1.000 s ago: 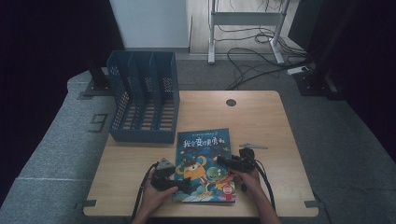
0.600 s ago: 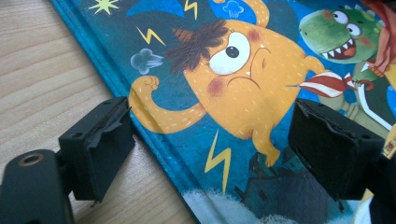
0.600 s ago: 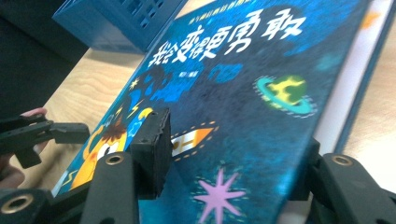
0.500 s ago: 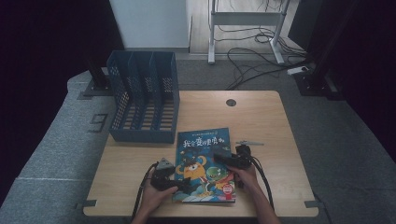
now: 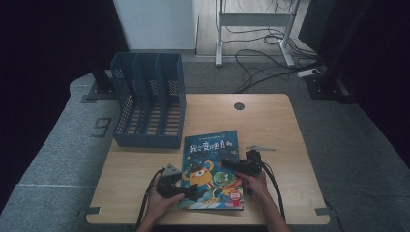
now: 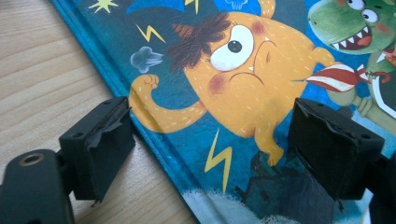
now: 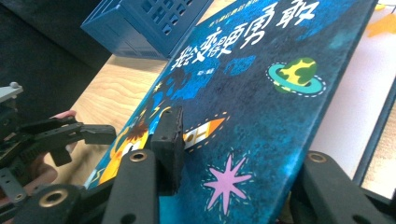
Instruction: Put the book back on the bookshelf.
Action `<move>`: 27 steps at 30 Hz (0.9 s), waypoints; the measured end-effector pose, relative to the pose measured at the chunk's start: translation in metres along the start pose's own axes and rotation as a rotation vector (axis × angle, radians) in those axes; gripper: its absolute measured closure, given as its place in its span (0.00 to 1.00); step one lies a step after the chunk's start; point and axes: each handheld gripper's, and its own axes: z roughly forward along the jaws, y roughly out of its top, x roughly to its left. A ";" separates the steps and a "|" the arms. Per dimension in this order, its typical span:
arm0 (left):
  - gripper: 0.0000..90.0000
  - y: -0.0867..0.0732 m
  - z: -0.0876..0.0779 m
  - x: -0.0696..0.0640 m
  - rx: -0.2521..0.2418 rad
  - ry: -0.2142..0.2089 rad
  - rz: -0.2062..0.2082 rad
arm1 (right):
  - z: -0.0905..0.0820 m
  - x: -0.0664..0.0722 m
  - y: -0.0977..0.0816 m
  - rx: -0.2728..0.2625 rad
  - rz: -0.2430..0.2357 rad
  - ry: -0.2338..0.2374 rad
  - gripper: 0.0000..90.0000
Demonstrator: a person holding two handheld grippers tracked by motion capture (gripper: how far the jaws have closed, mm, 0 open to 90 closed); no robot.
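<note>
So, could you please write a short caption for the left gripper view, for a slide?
Open hand-held gripper straddling the left edge of a picture book on a wooden table.

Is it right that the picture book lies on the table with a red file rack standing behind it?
Not quite: the file rack is blue, not red, as the high view shows. The picture book does lie on the table with the rack behind it.

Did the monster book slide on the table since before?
No. The book lies where it was, its top edge the same short gap from the blue file rack.
</note>
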 end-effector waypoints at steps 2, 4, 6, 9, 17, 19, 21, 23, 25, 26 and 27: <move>0.16 0.000 0.000 0.000 0.001 -0.006 0.001 | -0.002 0.000 0.000 0.000 0.005 0.004 0.65; 0.16 0.000 0.000 -0.001 0.003 -0.012 0.004 | -0.004 0.000 0.000 0.003 0.007 0.006 0.66; 0.16 0.000 0.000 -0.001 0.006 -0.017 0.006 | -0.006 0.001 0.001 0.001 0.013 0.007 0.66; 0.16 0.000 0.000 -0.002 0.008 -0.026 0.006 | -0.009 0.000 0.001 0.003 0.013 0.009 0.67; 0.16 0.000 0.001 -0.009 0.028 -0.043 0.041 | -0.017 -0.004 0.003 -0.015 0.033 0.006 0.70; 0.16 0.000 0.002 -0.012 0.037 -0.051 0.056 | -0.023 -0.007 0.004 -0.027 0.047 0.003 0.71; 0.15 0.000 0.004 -0.016 0.045 -0.056 0.070 | -0.028 -0.009 0.005 -0.035 0.058 -0.002 0.72; 0.15 0.000 0.005 -0.020 0.051 -0.063 0.086 | -0.032 -0.012 0.006 -0.042 0.068 -0.007 0.73; 0.15 -0.001 0.006 -0.024 0.055 -0.072 0.100 | -0.036 -0.015 0.006 -0.052 0.077 -0.012 0.73; 0.15 -0.001 0.007 -0.026 0.058 -0.075 0.108 | -0.037 -0.017 0.006 -0.059 0.081 -0.014 0.74; 0.15 -0.001 0.007 -0.028 0.063 -0.078 0.117 | -0.039 -0.018 0.005 -0.059 0.087 -0.015 0.74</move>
